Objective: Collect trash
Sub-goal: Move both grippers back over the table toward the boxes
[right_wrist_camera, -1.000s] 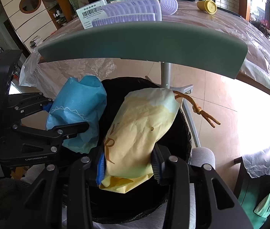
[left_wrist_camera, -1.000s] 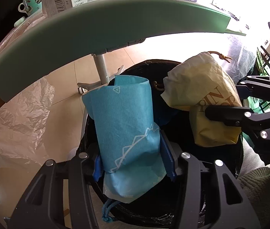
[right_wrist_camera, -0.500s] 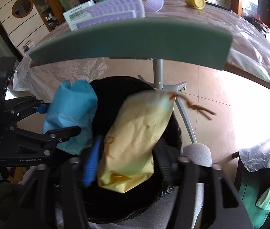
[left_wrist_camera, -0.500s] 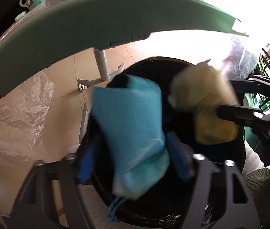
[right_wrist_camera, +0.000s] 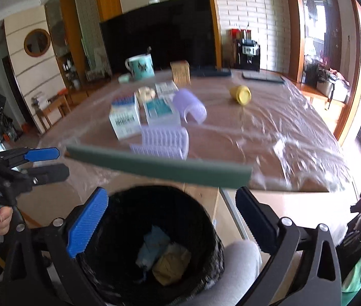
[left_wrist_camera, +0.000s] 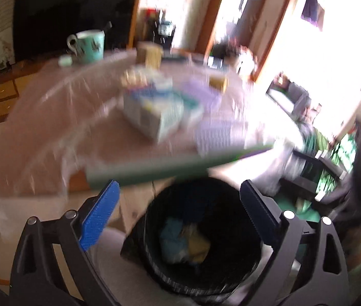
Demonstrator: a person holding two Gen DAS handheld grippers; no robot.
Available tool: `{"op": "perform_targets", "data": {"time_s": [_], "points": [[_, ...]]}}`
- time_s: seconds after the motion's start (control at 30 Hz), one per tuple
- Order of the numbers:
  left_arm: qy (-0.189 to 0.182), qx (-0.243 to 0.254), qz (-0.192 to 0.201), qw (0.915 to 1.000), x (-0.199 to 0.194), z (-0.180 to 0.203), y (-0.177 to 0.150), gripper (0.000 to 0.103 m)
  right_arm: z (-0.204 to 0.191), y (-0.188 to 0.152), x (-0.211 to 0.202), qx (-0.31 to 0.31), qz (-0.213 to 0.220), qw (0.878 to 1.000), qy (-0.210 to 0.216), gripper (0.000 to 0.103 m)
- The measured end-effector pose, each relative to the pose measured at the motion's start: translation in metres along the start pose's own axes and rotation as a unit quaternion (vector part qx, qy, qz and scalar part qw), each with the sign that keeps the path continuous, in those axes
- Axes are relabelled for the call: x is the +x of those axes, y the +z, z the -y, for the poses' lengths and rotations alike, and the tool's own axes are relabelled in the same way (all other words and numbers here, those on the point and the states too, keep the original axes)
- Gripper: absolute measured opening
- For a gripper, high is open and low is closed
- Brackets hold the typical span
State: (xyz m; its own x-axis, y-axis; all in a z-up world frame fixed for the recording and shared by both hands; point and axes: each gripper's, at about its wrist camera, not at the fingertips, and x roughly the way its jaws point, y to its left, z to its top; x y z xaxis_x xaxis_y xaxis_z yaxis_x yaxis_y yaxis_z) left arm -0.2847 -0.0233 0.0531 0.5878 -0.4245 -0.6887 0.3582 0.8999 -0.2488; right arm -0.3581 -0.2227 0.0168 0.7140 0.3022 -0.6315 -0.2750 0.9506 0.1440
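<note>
- Right gripper (right_wrist_camera: 171, 219): jaws spread wide and holding nothing, poised above the mouth of the black bin (right_wrist_camera: 213, 244).
- Left gripper (left_wrist_camera: 177, 211): jaws likewise spread and bare, over the same bin (left_wrist_camera: 254, 252); in the right wrist view it appears at the left edge (right_wrist_camera: 50, 163), held in a hand (right_wrist_camera: 2, 219).
- Blue bag (right_wrist_camera: 152, 250) and yellow bag (right_wrist_camera: 172, 262): both lie side by side, touching, on the bottom of the bin; in the left wrist view they are blurred, blue (left_wrist_camera: 172, 237) to the left of yellow (left_wrist_camera: 198, 244).
- Green board (right_wrist_camera: 160, 164): its near edge overhangs the far side of the bin and carries the remaining objects.
- Ribbed lilac piece (right_wrist_camera: 165, 140): at the board's near edge, closest to both grippers.
- White boxes (right_wrist_camera: 125, 117): just behind it, toward the board's left side.
- Curved lilac piece (right_wrist_camera: 193, 104) and yellow cap (right_wrist_camera: 241, 95): farther back, the cap well to the right, on the film-covered table (right_wrist_camera: 282, 137).
- Mug (right_wrist_camera: 141, 66): near the table's far left corner.
- Technique, as a judgement: the drop appears complete, so the step in hand is reaching for further trash; keep the jaws wide, clear the board's edge before descending, and approach the nearest item squarely.
</note>
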Motion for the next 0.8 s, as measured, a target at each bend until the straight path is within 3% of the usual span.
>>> {"op": "perform_targets", "data": {"time_s": [0.13,0.27,0.63,0.77,0.8], "points": [[0.017,-0.023,0.017,0.9994,0.011,-0.006,0.036,0.097,-0.015,0.018,0.027,-0.003,-0.004,1.000,-0.015,0.099],[0.025,-0.039,0.010,0.9989,0.035,-0.009,0.060,0.097,-0.020,0.027,0.049,0.008,-0.011,1.000,-0.019,0.099],[0.057,-0.043,-0.020,0.9972,0.087,-0.020,0.078,0.097,-0.009,0.047,0.059,-0.002,-0.001,0.999,-0.046,0.099],[0.065,-0.036,-0.029,0.9968,0.099,-0.023,0.079,0.097,-0.003,0.055,0.065,-0.012,-0.012,1.000,-0.019,0.098],[0.065,-0.033,-0.031,0.9969,0.101,-0.023,0.079,0.097,-0.004,0.058,0.069,-0.024,-0.020,0.999,0.004,0.093]]}}
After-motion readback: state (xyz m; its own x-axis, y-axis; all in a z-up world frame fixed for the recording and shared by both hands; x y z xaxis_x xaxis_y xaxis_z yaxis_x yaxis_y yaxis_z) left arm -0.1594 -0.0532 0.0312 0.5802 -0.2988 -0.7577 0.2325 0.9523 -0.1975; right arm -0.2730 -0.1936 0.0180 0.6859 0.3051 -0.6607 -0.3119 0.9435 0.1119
